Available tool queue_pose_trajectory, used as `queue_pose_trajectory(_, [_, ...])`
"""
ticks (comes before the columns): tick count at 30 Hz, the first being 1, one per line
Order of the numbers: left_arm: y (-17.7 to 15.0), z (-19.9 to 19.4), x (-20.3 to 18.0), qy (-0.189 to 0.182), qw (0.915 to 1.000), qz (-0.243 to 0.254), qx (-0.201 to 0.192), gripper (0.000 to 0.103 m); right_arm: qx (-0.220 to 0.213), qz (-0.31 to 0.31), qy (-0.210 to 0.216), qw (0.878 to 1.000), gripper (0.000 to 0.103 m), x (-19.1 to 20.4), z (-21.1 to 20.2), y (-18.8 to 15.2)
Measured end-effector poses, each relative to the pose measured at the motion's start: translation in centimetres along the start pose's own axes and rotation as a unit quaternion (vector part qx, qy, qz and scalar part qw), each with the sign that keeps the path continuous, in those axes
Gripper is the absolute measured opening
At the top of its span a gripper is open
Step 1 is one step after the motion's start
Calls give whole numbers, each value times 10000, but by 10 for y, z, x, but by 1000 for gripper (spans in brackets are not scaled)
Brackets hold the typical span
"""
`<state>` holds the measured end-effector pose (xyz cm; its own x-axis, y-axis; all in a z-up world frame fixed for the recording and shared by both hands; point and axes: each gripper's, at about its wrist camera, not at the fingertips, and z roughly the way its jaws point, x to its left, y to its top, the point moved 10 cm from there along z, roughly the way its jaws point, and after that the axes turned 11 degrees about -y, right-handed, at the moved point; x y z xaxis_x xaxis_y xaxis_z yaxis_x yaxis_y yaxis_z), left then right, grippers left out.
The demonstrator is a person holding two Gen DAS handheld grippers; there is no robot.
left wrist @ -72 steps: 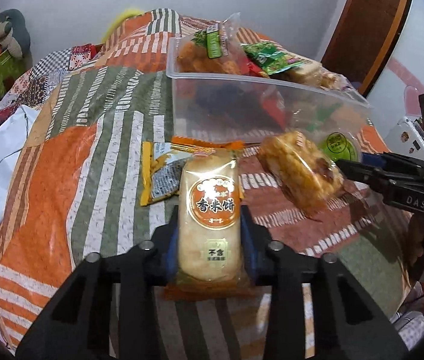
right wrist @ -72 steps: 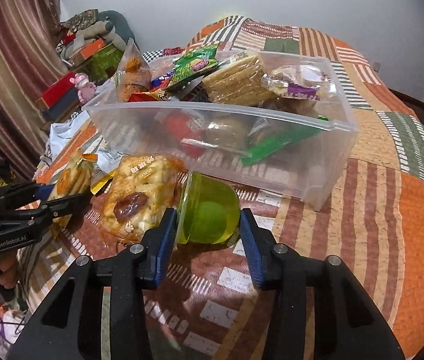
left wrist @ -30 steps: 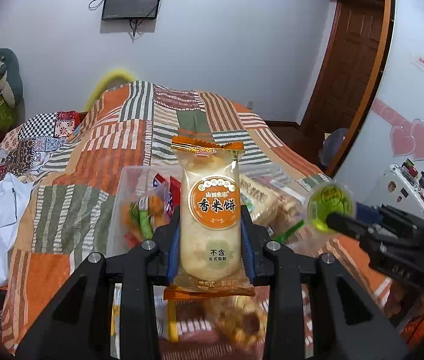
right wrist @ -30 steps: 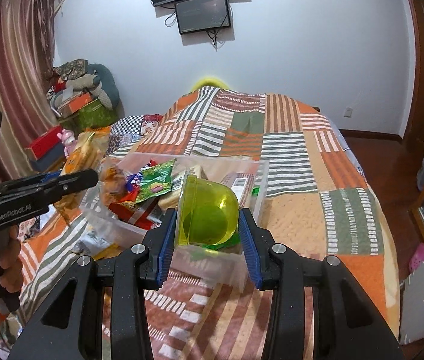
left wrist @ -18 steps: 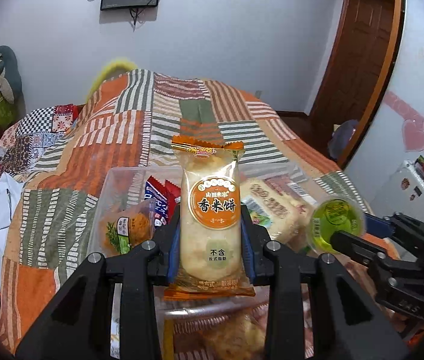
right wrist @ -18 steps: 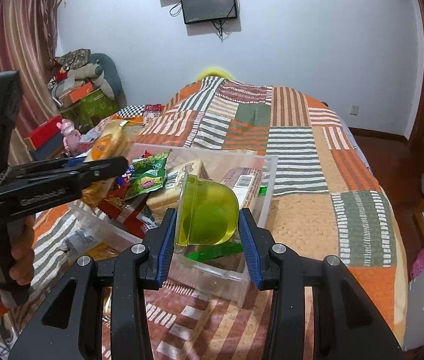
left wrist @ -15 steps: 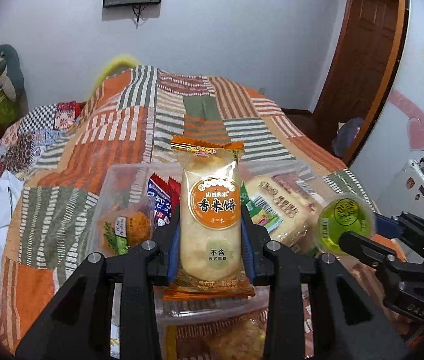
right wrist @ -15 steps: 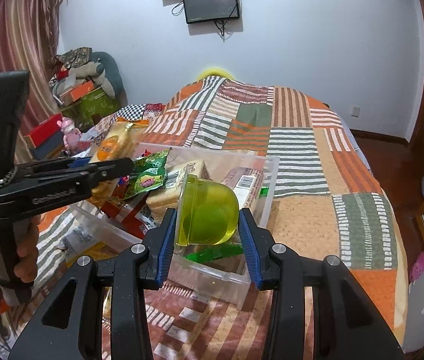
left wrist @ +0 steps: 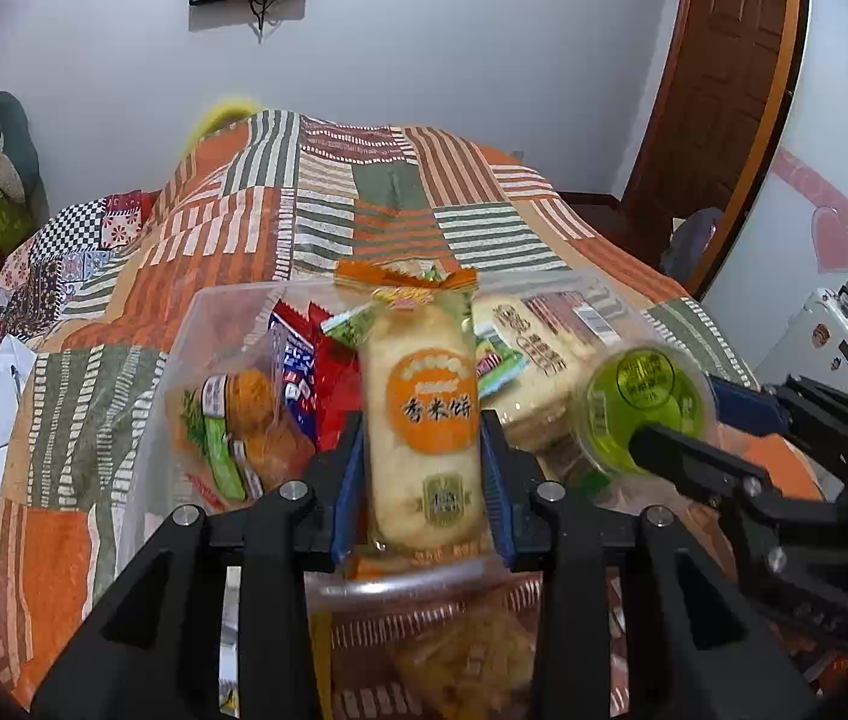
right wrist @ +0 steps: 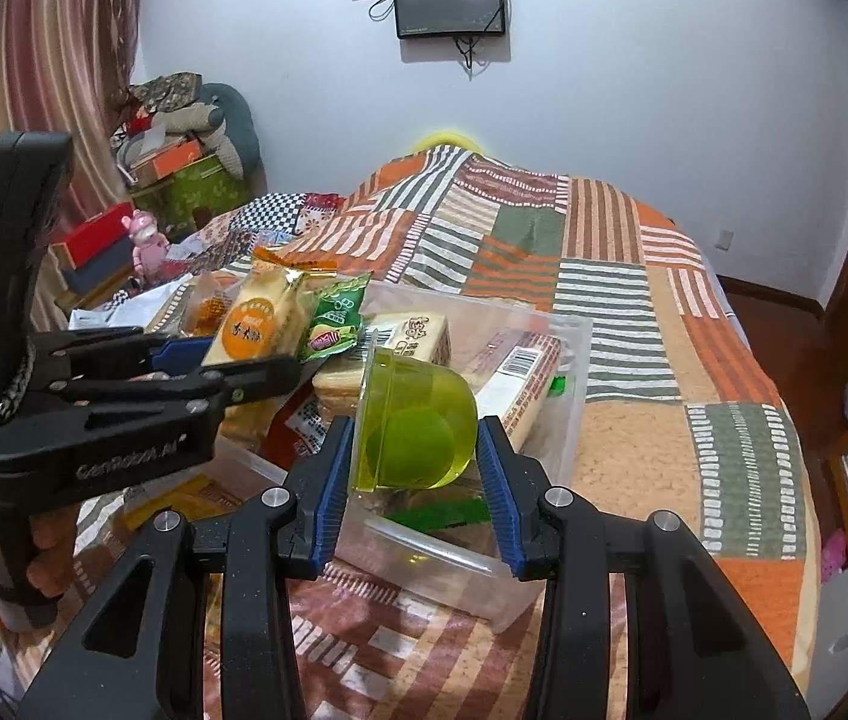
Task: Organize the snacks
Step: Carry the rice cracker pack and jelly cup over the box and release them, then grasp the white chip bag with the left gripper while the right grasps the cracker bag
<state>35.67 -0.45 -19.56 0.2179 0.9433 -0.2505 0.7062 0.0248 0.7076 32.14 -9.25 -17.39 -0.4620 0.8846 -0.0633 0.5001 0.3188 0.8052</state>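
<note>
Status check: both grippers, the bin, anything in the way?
Left gripper shut on rice cracker pack. Right gripper shut on green jelly cup. Both over crowded clear bin.

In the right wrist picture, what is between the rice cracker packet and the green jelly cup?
In the right wrist view, a small green snack packet and a pale wrapped biscuit block in the clear bin lie between the rice cracker packet and the jelly cup.

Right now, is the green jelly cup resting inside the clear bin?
No, the green jelly cup is held above the clear bin in the right claw.
</note>
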Motion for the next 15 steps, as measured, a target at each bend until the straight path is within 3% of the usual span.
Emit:
queue_pose_trajectory(6, [-3,-15,-3,-84,9999,-57,-42,37,242,96,16,9997,40,-2,4,-5])
queue_pose_trajectory(15, [-9,-38,-2,-40,9999,-115,-118,38,-67,234,-223,9995,47,-16,-19,4])
